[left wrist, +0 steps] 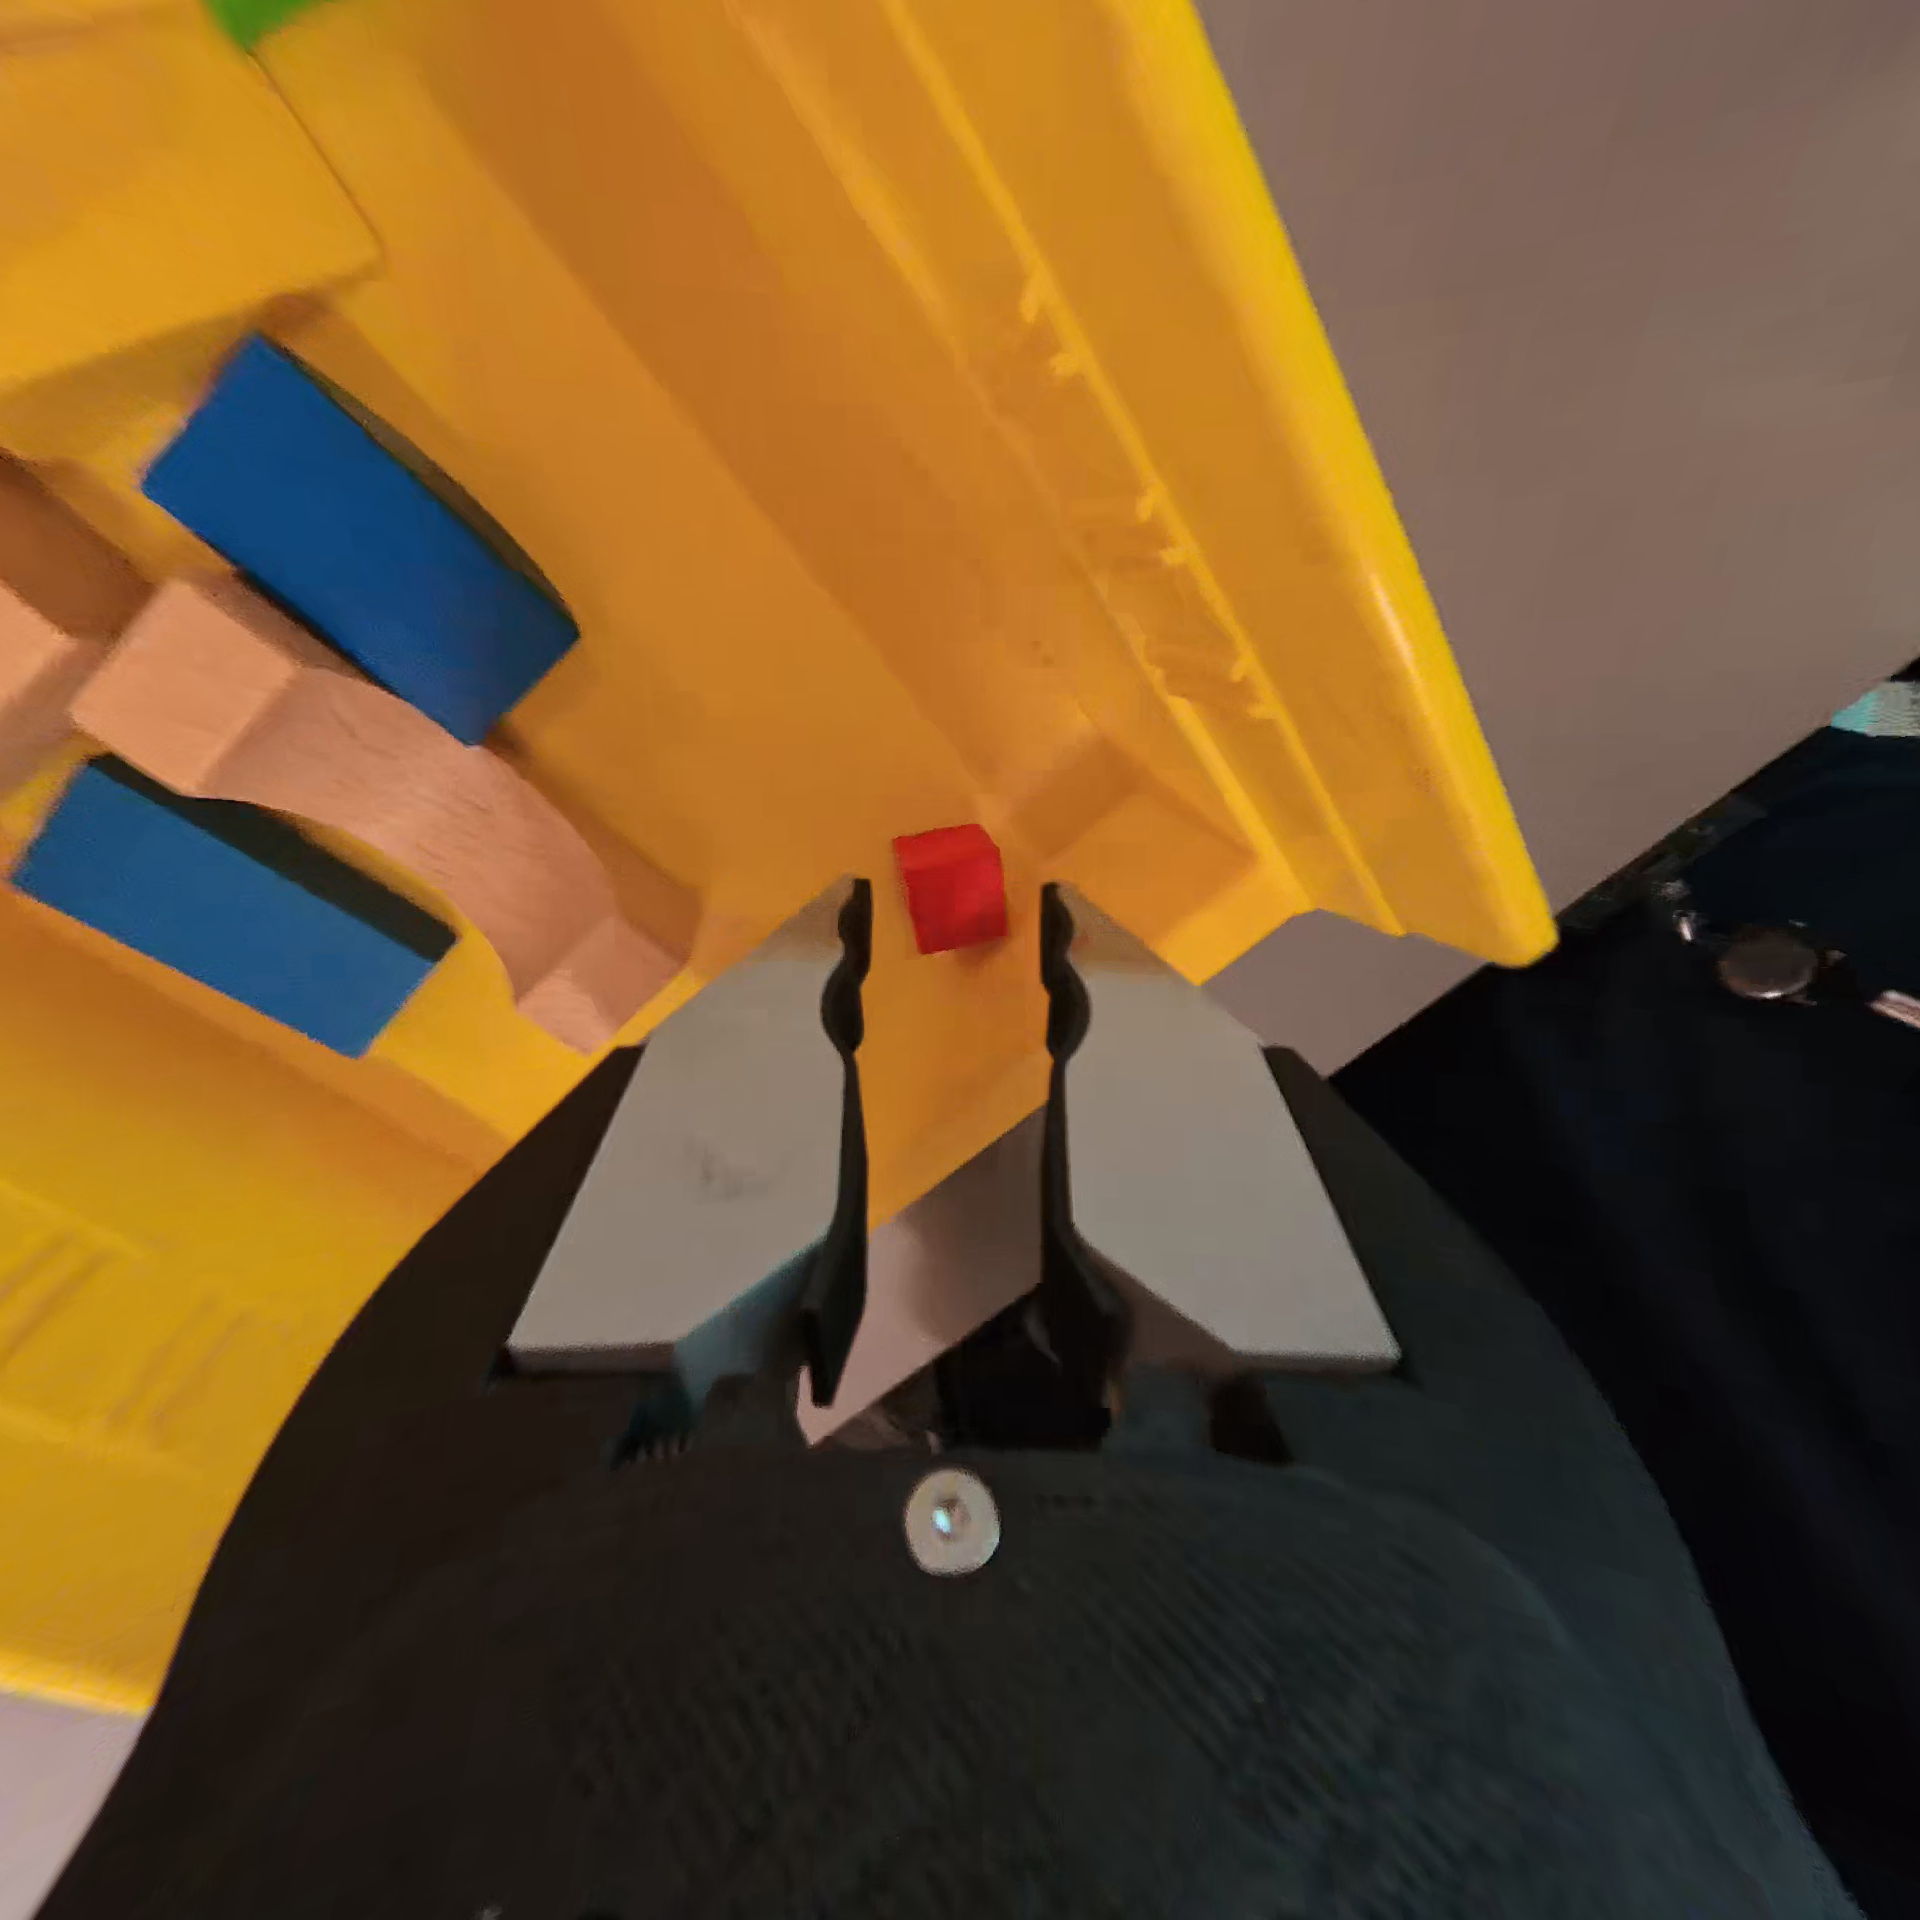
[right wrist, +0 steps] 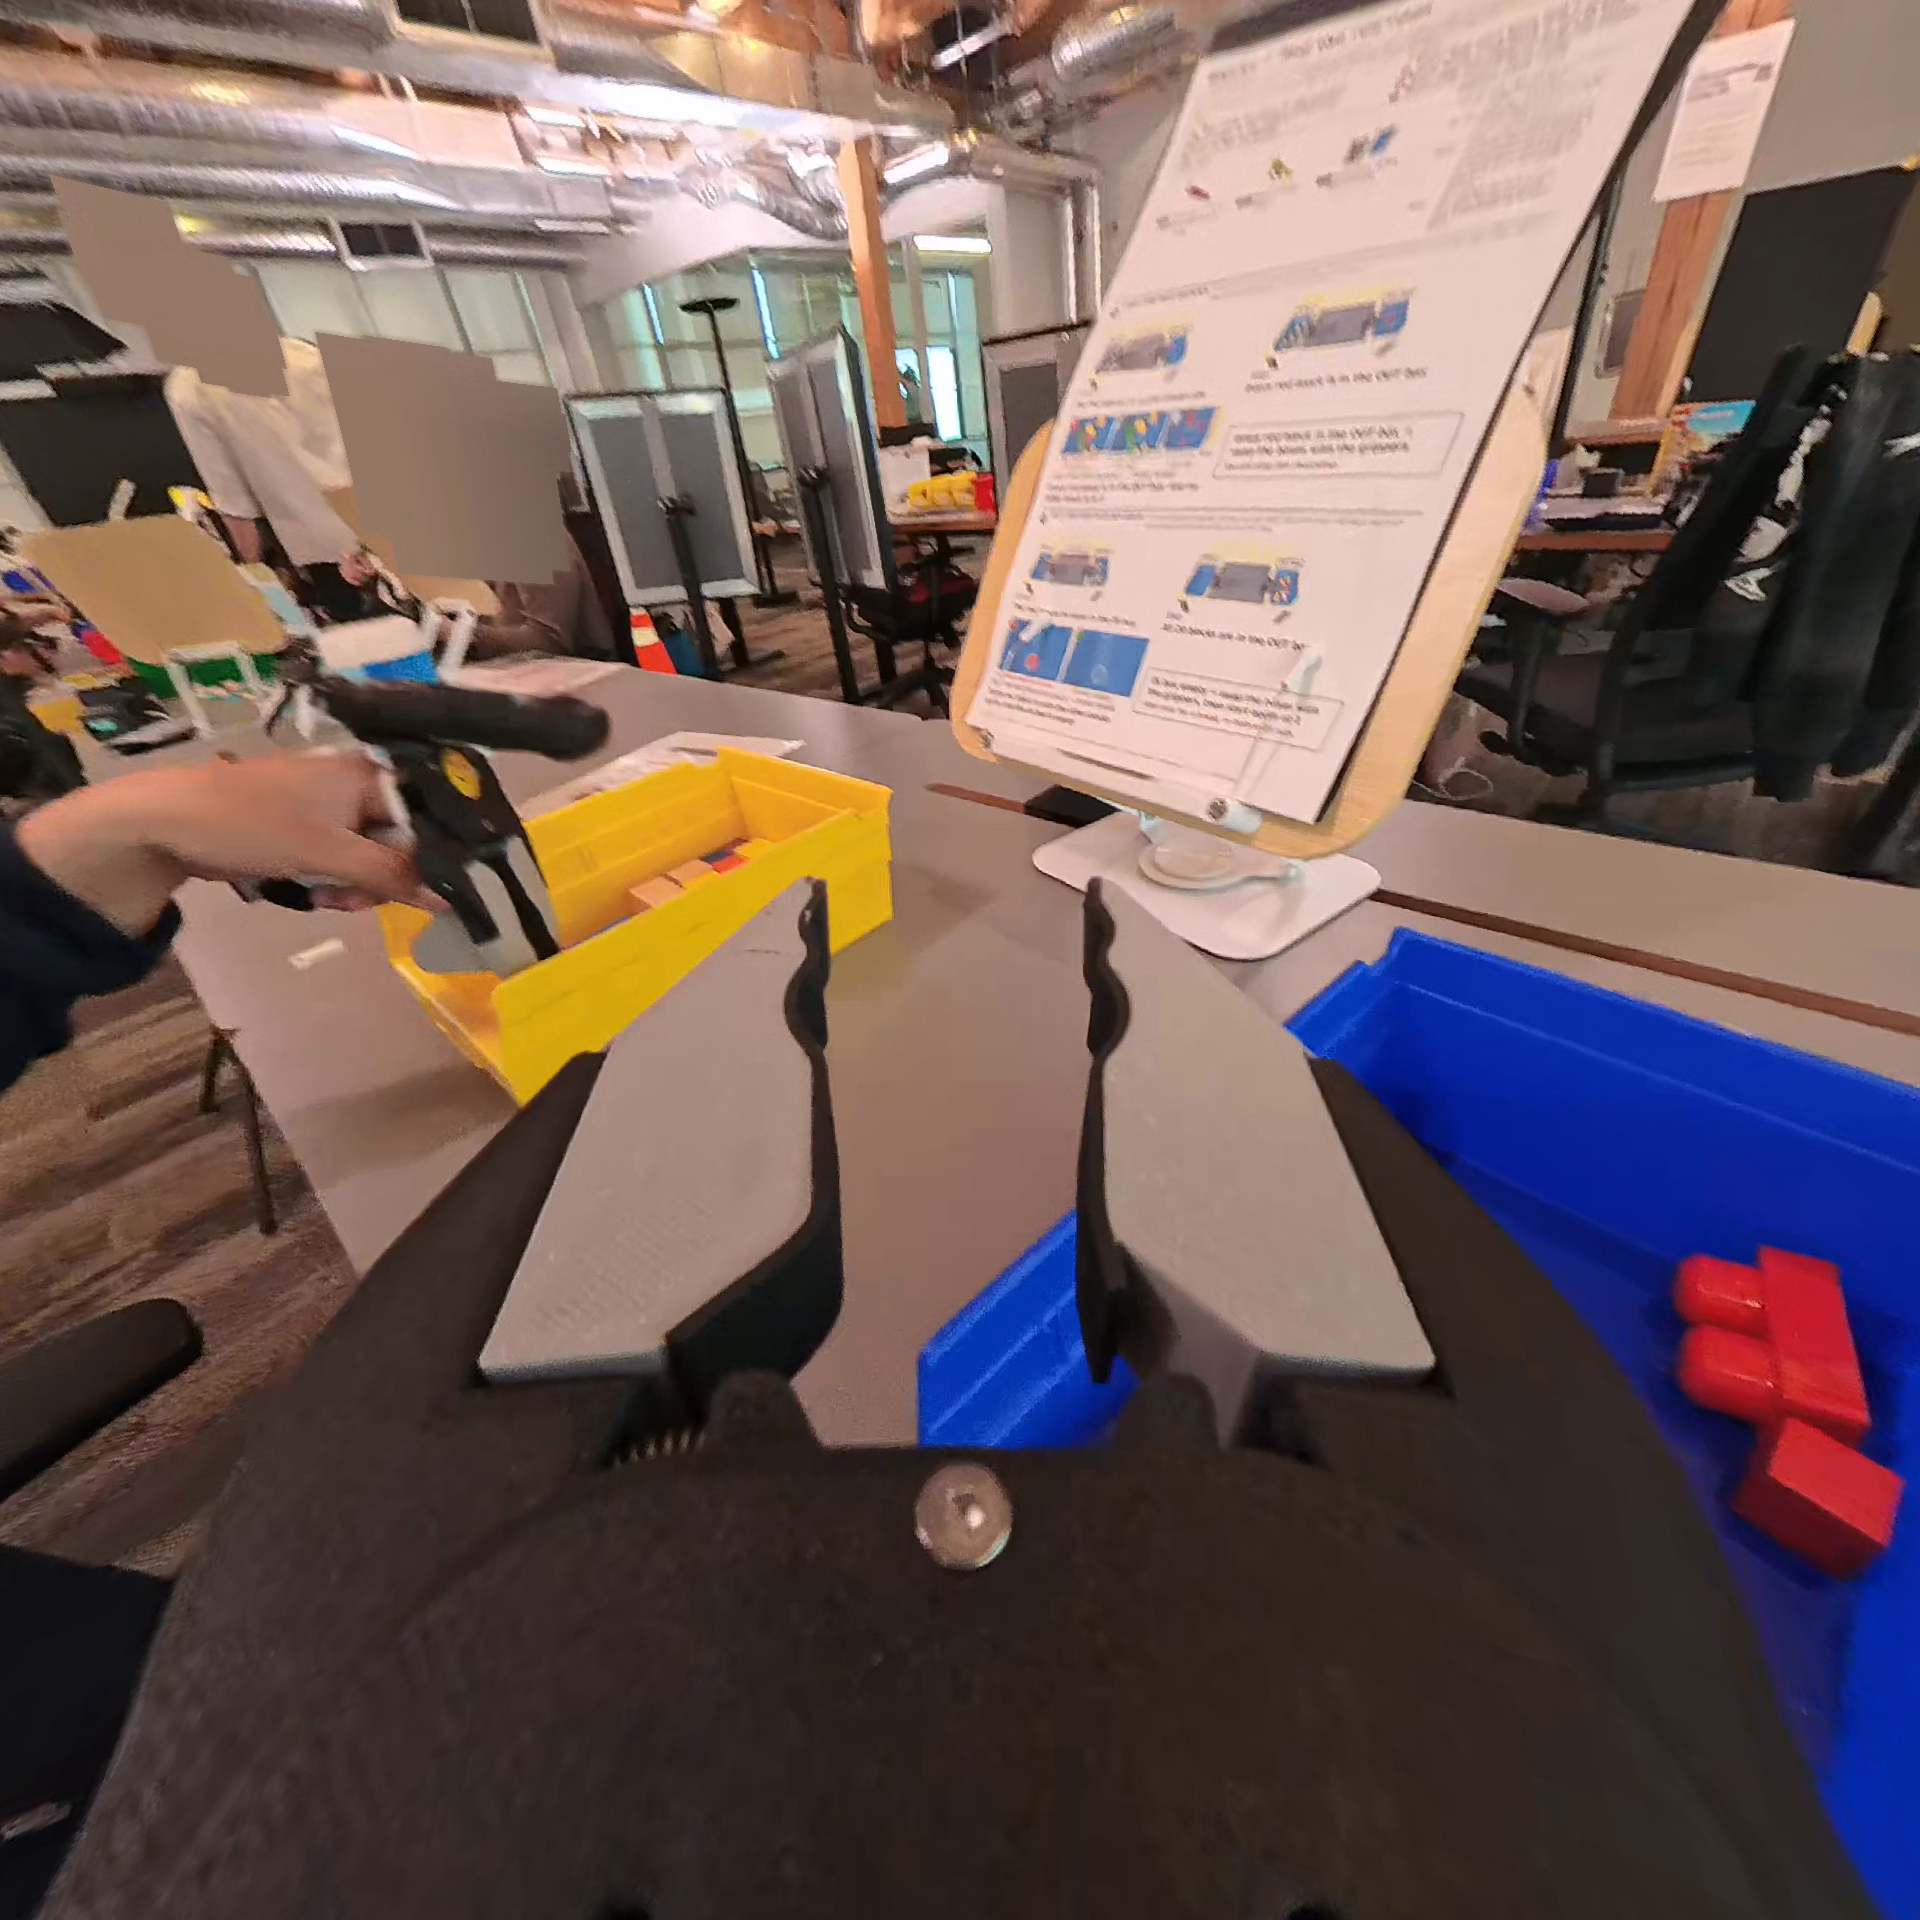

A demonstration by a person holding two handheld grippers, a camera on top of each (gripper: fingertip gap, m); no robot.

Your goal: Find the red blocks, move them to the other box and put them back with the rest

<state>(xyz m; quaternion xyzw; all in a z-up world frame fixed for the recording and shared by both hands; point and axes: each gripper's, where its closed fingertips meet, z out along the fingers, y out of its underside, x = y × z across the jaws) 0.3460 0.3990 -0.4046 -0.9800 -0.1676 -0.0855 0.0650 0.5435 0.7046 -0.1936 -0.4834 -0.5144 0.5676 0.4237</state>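
Closest in the left wrist view is the left tool (left wrist: 951, 904), its two grey fingers with black pads parted; a small red block (left wrist: 951, 888) stands on the floor of the yellow box (left wrist: 727, 468) just ahead of the tips and between them, with a sliver of yellow showing on either side of it, so the pads do not press on it; beyond the tool and to its left lie two blue blocks (left wrist: 353, 540) and bare wooden blocks (left wrist: 416, 800), and a scrap of green shows at the far edge; the box's ribbed wall runs off to the tool's right, with grey table (left wrist: 1610, 312) past it.

The right wrist view gives what that close view cannot; the right tool (right wrist: 951, 935) hangs over the table (right wrist: 956, 1039) with its fingers wide apart and nothing between them; at its right side sits a blue box (right wrist: 1558, 1091) holding several red blocks (right wrist: 1787, 1382) bunched together; ahead and to the left, the yellow box (right wrist: 675, 935) stands well apart from the blue one, and a hand (right wrist: 208, 831) dips the left tool (right wrist: 499, 935) into its near end, where its tips are hidden by the wall; straight ahead a tilted board (right wrist: 1299, 416) carrying printed sheets stands on a white base; behind it is a busy workroom, which the left view never shows.
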